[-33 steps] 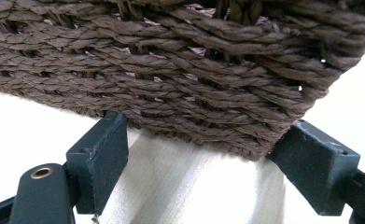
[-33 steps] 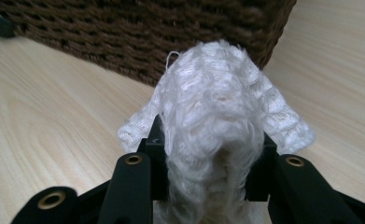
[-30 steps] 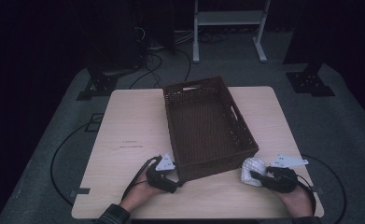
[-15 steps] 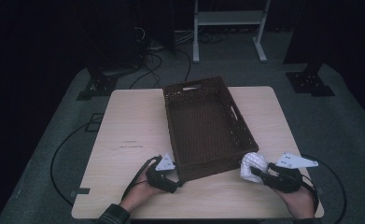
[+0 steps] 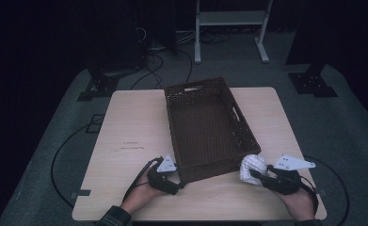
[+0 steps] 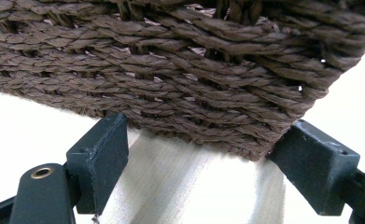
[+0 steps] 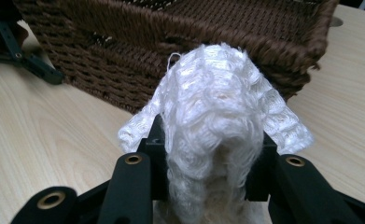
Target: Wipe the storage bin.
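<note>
Right now the person's right gripper (image 5: 254, 173) is pinched tight on a crumpled white knitted cloth (image 5: 251, 166), which bulges up out of the black jaws and flops over on both sides in the right gripper view (image 7: 217, 121). That bundle hangs just beside the near right corner of the dark brown woven rectangular basket (image 5: 209, 127), outside its wall and above the pale wooden table (image 5: 134, 132). The basket sits slightly skewed on the tabletop, with cut-out handles in its walls.

Over on the other side, the left gripper (image 5: 176, 183) is spread wide around the basket's near left corner; in the left gripper view the two black pads (image 6: 101, 154) stand either side of the woven corner (image 6: 180, 84), close against the weave, though whether they actually squeeze it I cannot tell. Both of the person's hands rest low at the table's near edge, a cable trailing off behind each gripper.
</note>
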